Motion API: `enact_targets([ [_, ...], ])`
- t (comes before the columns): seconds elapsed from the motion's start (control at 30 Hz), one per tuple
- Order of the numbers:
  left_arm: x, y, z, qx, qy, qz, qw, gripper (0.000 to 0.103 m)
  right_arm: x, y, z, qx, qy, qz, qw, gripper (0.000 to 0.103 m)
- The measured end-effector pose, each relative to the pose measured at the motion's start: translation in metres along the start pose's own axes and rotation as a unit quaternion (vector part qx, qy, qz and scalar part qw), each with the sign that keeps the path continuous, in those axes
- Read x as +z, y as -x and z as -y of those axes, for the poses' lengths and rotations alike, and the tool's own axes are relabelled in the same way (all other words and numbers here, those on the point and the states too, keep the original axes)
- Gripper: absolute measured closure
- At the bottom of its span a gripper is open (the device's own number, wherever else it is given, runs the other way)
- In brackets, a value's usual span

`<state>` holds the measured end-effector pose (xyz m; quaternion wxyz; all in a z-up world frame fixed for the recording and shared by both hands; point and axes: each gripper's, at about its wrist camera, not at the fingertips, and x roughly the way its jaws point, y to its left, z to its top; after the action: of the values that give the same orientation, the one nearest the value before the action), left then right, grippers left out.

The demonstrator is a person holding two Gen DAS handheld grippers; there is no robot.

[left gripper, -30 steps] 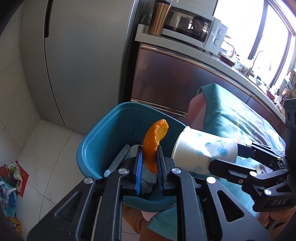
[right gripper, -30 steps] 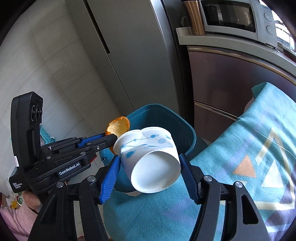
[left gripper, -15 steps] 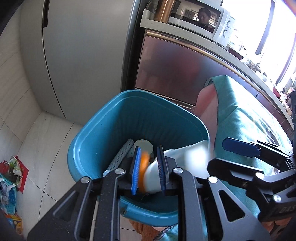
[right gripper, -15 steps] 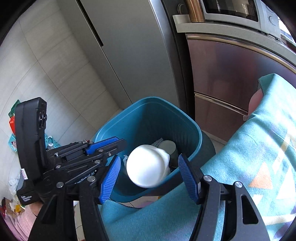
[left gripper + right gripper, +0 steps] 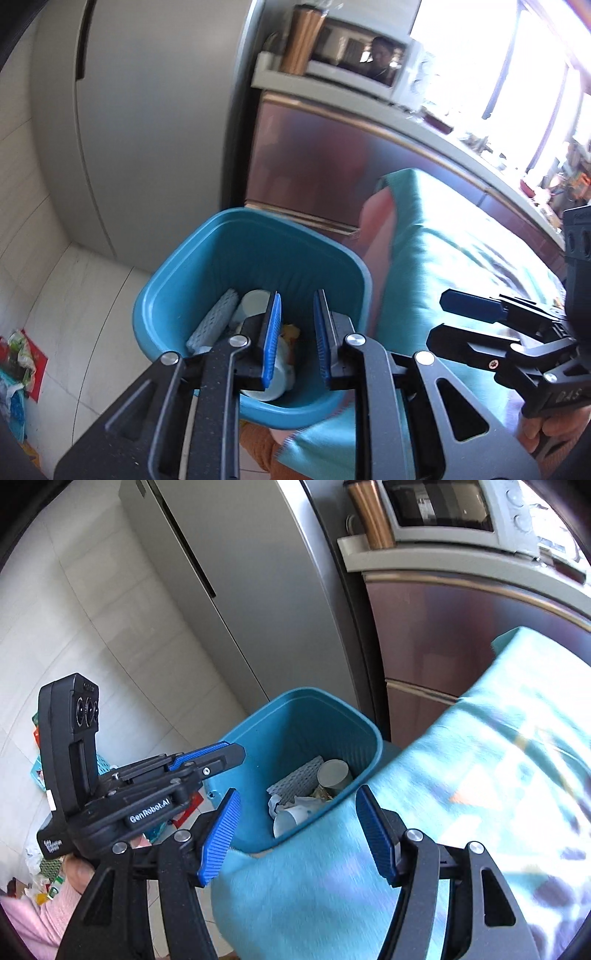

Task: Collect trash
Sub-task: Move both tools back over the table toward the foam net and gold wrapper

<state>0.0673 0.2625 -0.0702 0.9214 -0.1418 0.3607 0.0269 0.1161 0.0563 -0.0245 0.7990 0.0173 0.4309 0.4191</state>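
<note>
A teal trash bin (image 5: 192, 280) stands on the floor beside the table; it also shows in the right wrist view (image 5: 295, 720). Inside lie a white paper cup (image 5: 291, 818), an orange peel (image 5: 291, 330), a grey mesh piece (image 5: 218, 319) and a round lid (image 5: 334, 773). My left gripper (image 5: 295, 336) is open and empty above the bin. My right gripper (image 5: 299, 834) is open and empty, above the bin's near rim and the table edge.
A teal patterned tablecloth (image 5: 480, 775) covers the table to the right of the bin. A steel fridge (image 5: 147, 110) and cabinet with a microwave (image 5: 443, 513) stand behind. Coloured packets (image 5: 18, 358) lie on the tiled floor at left.
The left gripper opened and the orange peel fell into the bin. The right gripper opened and the paper cup dropped into the bin. Both grippers now stand empty.
</note>
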Motion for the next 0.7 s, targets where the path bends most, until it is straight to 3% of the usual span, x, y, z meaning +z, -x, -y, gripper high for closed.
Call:
enact_targets([
  [0.2, -0.003, 0.024, 0.034, -0.048, -0.032, 0.022, 0.9981, 0.079, -0.021, 0.049, 0.012, -0.015, -0.004, 0.042, 0.999, 0.041],
  [0.4, -0.011, 0.028, 0.086, -0.095, -0.078, 0.015, 0.9923, 0.075, -0.048, 0.101, 0.042, -0.06, -0.035, 0.078, 0.994, 0.041],
  [0.7, -0.023, 0.014, 0.176, -0.166, -0.143, -0.011, 0.9757, 0.075, -0.092, 0.187, 0.108, -0.168, -0.128, 0.135, 0.968, 0.04],
])
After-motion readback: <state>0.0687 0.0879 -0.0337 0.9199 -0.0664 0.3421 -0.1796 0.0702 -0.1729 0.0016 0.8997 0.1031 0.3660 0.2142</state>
